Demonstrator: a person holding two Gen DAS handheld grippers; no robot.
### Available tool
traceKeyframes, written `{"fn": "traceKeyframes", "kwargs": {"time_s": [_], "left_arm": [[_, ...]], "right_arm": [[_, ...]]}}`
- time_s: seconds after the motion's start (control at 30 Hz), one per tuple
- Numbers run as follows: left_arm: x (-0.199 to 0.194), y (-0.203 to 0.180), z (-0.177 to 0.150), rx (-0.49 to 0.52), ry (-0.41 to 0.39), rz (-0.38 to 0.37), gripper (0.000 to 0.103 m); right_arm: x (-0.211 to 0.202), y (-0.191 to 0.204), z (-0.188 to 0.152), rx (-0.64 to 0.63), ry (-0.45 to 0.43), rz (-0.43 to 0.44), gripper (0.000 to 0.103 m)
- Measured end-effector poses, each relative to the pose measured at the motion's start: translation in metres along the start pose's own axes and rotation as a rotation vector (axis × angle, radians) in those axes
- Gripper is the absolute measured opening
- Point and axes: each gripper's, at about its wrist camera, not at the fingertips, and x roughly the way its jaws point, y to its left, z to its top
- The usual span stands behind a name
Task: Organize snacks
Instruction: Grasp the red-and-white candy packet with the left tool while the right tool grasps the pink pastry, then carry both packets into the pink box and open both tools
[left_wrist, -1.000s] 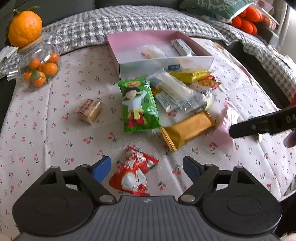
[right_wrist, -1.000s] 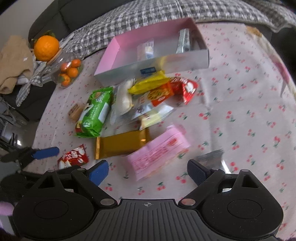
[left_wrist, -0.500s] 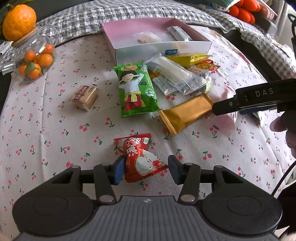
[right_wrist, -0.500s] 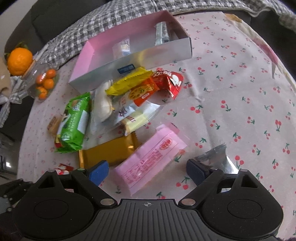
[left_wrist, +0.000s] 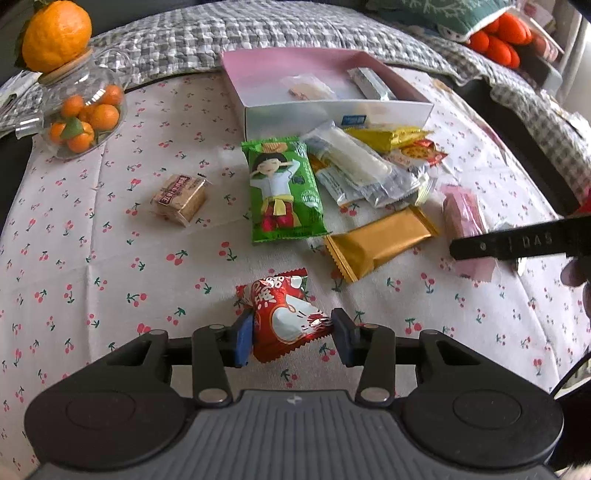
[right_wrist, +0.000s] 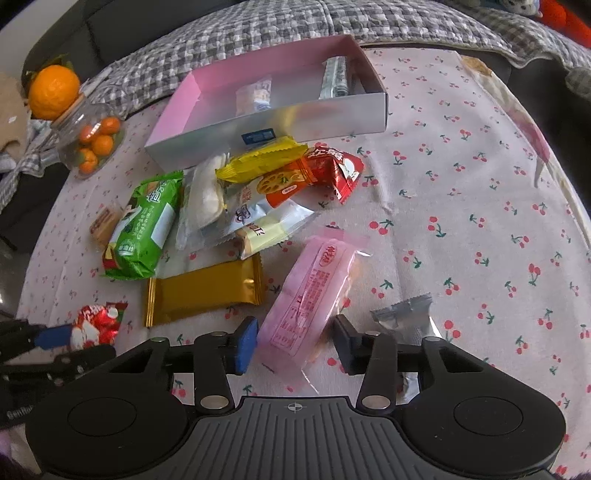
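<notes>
A red snack packet (left_wrist: 284, 314) lies on the cherry-print cloth between my left gripper's (left_wrist: 291, 338) blue pads. Its jaws are closing and both pads touch the packet's sides. In the right wrist view a long pink packet (right_wrist: 310, 291) runs between my right gripper's (right_wrist: 295, 343) pads. Those jaws are closing too, and the pads meet its wrapper. The pink-lined box (left_wrist: 332, 110) stands at the back with two small packets inside. The pink packet (left_wrist: 461, 214) also shows under the right gripper's finger (left_wrist: 517, 245).
A green packet (left_wrist: 280, 192), a gold packet (left_wrist: 380, 243) and a heap of mixed wrappers (left_wrist: 369, 170) lie before the box. A brown cake (left_wrist: 181, 197) sits left. A glass jar of small oranges (left_wrist: 81, 110) is far left. A silver packet (right_wrist: 406, 317) lies beside the right gripper.
Both grippers went from wide open to narrowed around their packets. The left one moved forward over the red packet first. The right one closed in on the pink packet in the last half second.
</notes>
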Motion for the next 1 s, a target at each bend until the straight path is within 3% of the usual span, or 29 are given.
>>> {"fn": "traceKeyframes", "kwargs": {"time_s": [0.07,1.0], "left_arm": [[-0.002,0.0,0.001,-0.008,-0.006,-0.004,0.029],[-0.041,0.0,0.024,-0.098,-0.151,-0.094,0.028]], "right_arm": [[-0.003,-0.003,-0.001,0.008,0.006,0.012,0.04],[-0.055,-0.023,0.024,0.151,-0.086,0.21,0.038]]}}
